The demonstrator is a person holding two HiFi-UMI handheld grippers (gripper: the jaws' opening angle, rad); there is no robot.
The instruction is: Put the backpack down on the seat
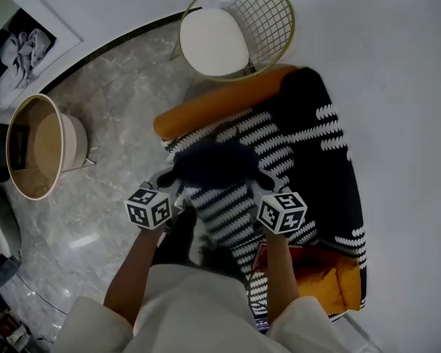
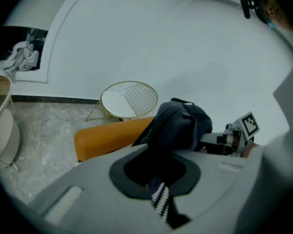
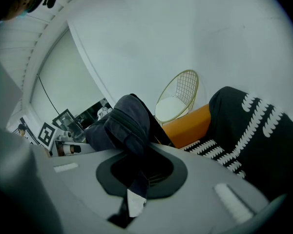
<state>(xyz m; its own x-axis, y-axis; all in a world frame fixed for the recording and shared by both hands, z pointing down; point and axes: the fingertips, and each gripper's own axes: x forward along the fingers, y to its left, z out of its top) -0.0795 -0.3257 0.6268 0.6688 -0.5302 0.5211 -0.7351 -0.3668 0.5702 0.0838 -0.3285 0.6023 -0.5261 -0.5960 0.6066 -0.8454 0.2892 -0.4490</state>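
Where the orange seat (image 1: 206, 109) runs beside the white wall, a black-and-white throw (image 1: 331, 190) drapes most of it; over the throw's striped middle hangs the dark backpack (image 1: 213, 162), gripped from both sides, though I cannot tell whether it touches the throw. The left gripper (image 1: 170, 182) has its jaws closed on dark backpack fabric; the right gripper (image 1: 259, 184) likewise pinches a fold of it.
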